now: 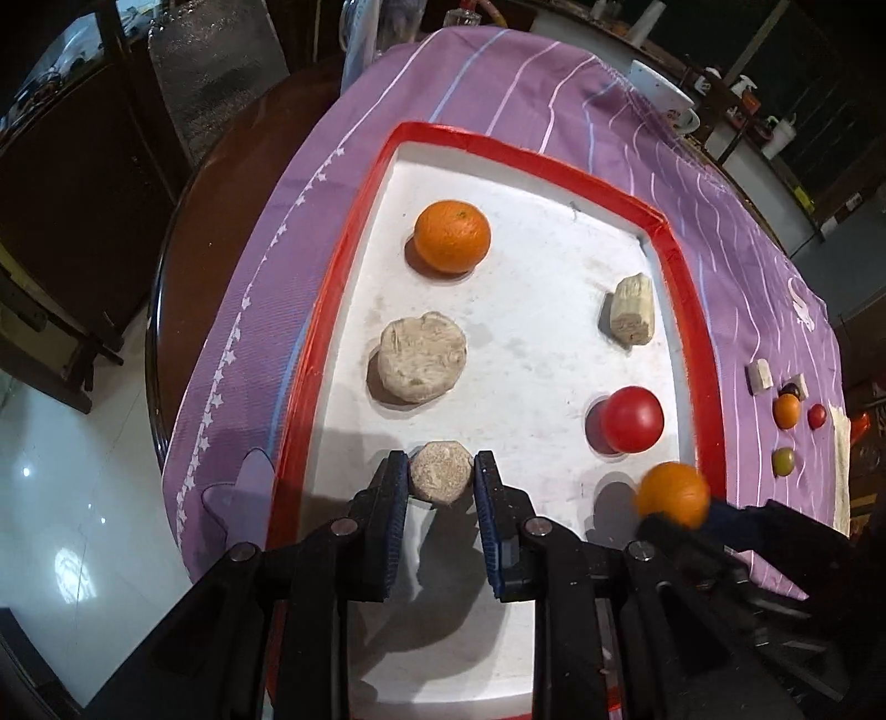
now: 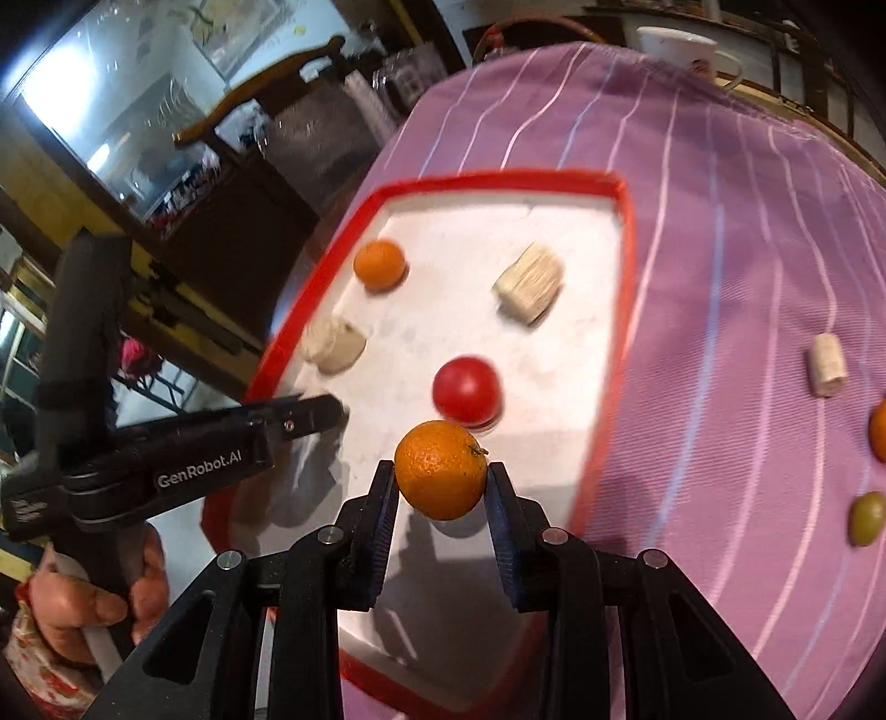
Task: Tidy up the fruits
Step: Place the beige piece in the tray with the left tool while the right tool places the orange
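A white tray with a red rim [image 1: 686, 310] [image 2: 623, 266] lies on a purple cloth. My left gripper [image 1: 441, 471] is shut on a small beige round piece [image 1: 441, 479] just above the tray's near left part. My right gripper [image 2: 441, 476] is shut on an orange [image 2: 441, 469], held above the tray's near end; that orange shows blurred in the left wrist view [image 1: 673, 493]. In the tray lie another orange [image 1: 452, 235] [image 2: 379, 265], a red tomato [image 1: 633, 418] [image 2: 467, 389], a large beige lump [image 1: 422, 358] [image 2: 335, 346] and a beige chunk [image 1: 628, 318] [image 2: 529, 282].
On the cloth right of the tray lie a small white block [image 1: 760, 376] [image 2: 827, 365], a small orange [image 1: 786, 411] [image 2: 879, 431], a green fruit [image 1: 783, 461] [image 2: 866, 518] and a small red fruit [image 1: 816, 415]. A white cup [image 1: 667, 97] [image 2: 686, 47] stands at the far edge. The table edge drops off at left.
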`<state>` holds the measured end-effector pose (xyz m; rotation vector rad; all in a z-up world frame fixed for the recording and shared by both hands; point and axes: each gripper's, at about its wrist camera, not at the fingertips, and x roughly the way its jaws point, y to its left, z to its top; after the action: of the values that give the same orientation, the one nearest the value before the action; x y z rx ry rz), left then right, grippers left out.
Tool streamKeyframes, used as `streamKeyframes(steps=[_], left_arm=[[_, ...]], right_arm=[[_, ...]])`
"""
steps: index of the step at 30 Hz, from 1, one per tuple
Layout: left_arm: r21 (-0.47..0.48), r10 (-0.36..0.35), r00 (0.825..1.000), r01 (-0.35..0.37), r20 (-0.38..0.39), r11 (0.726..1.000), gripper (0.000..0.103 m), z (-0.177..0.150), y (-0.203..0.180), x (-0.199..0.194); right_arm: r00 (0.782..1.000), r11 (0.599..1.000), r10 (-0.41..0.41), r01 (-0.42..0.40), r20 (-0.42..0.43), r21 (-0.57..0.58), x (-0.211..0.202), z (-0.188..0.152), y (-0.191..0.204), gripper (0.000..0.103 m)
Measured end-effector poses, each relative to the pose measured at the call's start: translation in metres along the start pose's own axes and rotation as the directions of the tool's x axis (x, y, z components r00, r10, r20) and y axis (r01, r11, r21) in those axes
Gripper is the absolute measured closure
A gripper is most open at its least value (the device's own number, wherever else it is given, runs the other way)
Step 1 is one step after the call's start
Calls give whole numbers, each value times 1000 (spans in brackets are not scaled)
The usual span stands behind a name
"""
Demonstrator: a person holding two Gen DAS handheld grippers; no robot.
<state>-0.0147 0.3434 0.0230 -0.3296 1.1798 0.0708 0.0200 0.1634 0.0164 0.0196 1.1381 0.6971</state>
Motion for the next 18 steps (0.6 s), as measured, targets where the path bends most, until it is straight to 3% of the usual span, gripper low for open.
streamKeyframes(steps=[5,11,18], left_arm=[[22,1,1000,-1,-8,1000,79,4,0,3],[-6,-8,1000,8,12,1000,56,11,3,-10],[6,48,996,-49,74,999,55,11,-12,-37]], right_arm=[[999,999,-41,41,-1,-20,13,0,11,67],[998,998,-64,64,15,-15,6,3,12,66],[997,999,-51,52,62,-15,-13,0,13,63]])
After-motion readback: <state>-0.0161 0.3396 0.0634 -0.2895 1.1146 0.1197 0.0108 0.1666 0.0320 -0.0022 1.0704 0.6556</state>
